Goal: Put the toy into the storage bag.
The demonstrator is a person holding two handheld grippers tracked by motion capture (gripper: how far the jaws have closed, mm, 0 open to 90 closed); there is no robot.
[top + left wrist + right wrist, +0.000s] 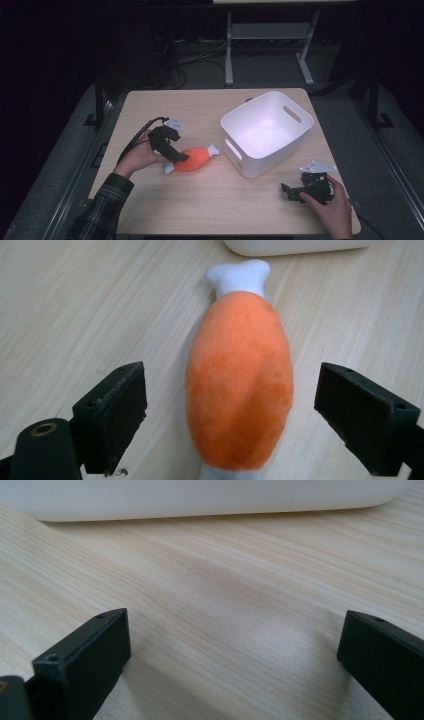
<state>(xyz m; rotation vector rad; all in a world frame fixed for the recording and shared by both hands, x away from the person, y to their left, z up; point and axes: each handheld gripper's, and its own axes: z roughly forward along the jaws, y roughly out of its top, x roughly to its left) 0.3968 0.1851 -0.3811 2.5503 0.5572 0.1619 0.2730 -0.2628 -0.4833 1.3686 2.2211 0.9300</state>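
I have the left gripper (230, 410) spread wide astride the plush drumstick (239, 380), ready to pinch (bin (295, 132) nearby); right gripper (232, 665) rests agape, empty.

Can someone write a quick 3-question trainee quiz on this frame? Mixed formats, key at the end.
1. True or false: the left gripper has already shut on the plush drumstick.
2. Multiple choice: where does the white bin stand relative to the plush drumstick in the high view? A) to its right B) to its left C) on top of it
3. Fill in: the right gripper rests open on the ____, near the bin's front corner.

Key:
1. False: the jaws stand apart on either side of the toy, with gaps showing.
2. A
3. table
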